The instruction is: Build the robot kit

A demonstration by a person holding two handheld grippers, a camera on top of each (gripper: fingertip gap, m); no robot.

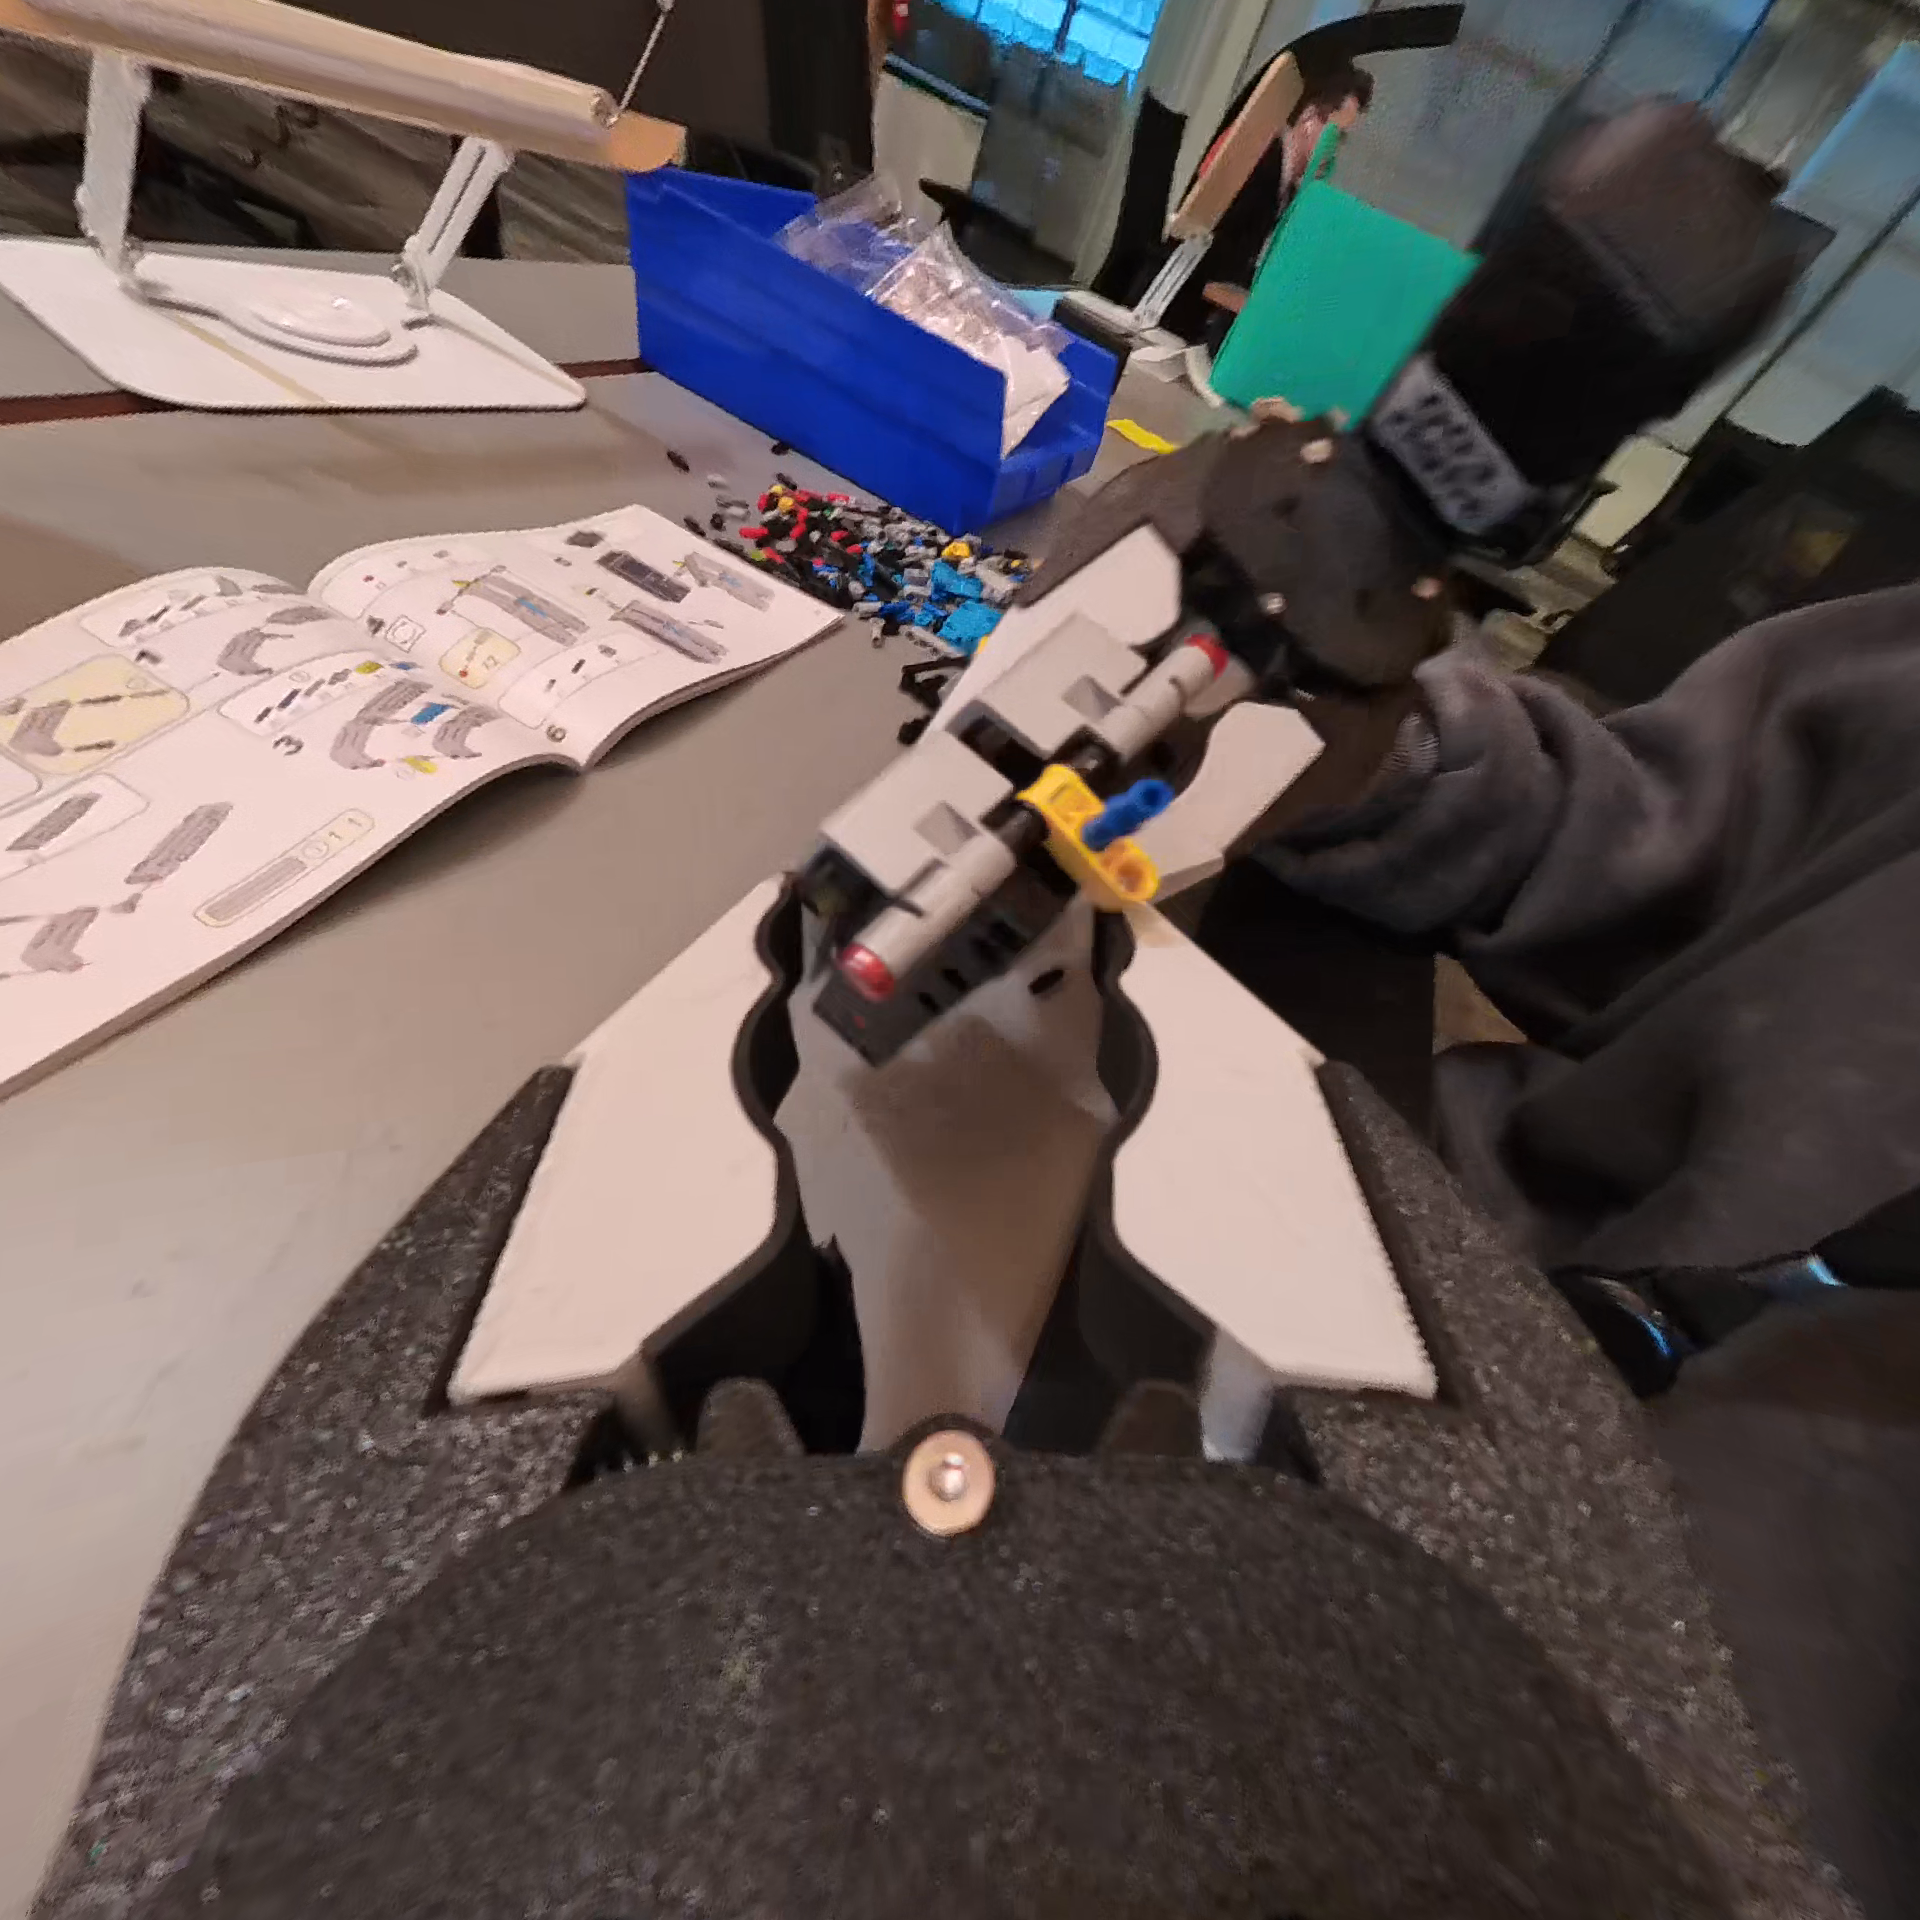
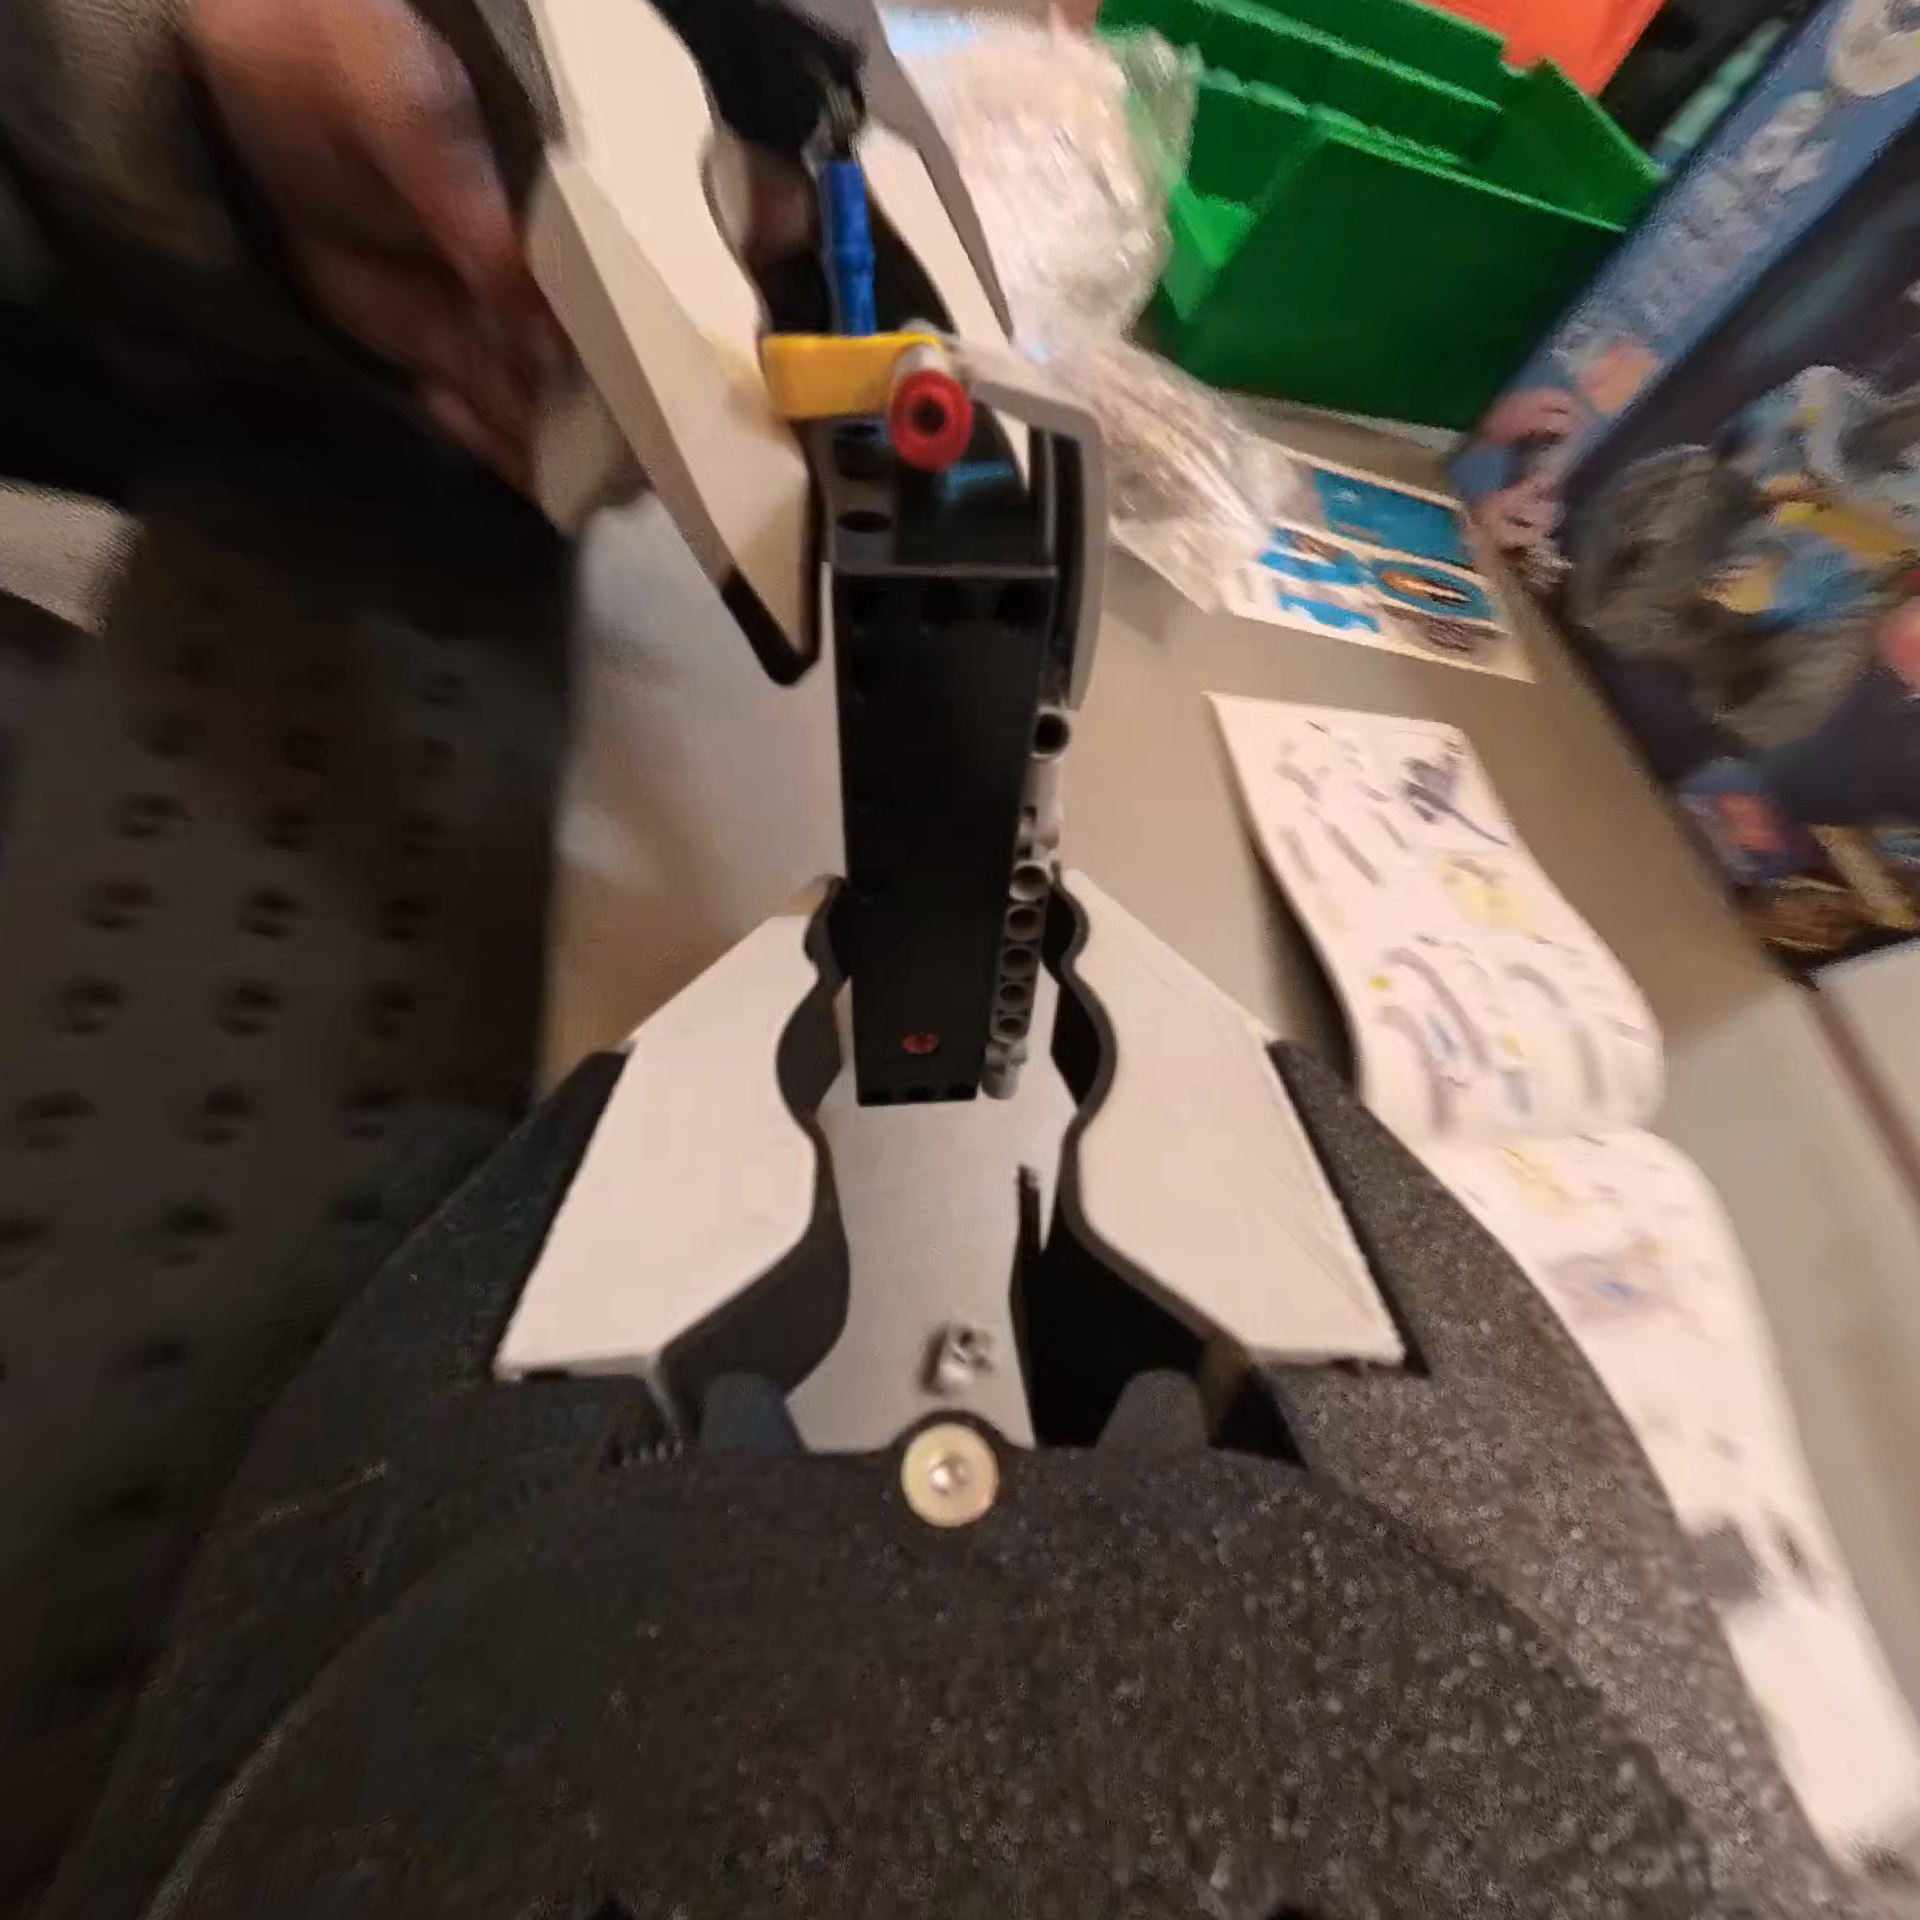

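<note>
A brick assembly (image 1: pixel 997 790) of black and grey beams, with a yellow connector (image 1: pixel 1091 831), a blue pin (image 1: pixel 1127 805) and red axle ends, is held in the air between both grippers. My left gripper (image 1: pixel 951 914) is shut on its near end, beside the yellow connector. My right gripper (image 1: pixel 1174 675) holds the far end. In the right wrist view my right gripper (image 2: pixel 951 904) is shut on the black beam of the assembly (image 2: pixel 935 748), and the left gripper (image 2: pixel 894 499) clamps the top end by the yellow connector (image 2: pixel 831 374). Both views are blurred.
An open instruction booklet (image 1: pixel 364 707) lies on the grey table (image 1: pixel 468 1039). Behind it are a pile of loose bricks (image 1: pixel 883 551), a blue bin (image 1: pixel 831 364) with plastic bags and a white stand (image 1: pixel 291 322). Green bins (image 2: pixel 1351 208), a sticker sheet (image 2: pixel 1371 561) and a printed box (image 2: pixel 1714 520) stand to the right. Both grippers' tips are close together, under 4 cm apart.
</note>
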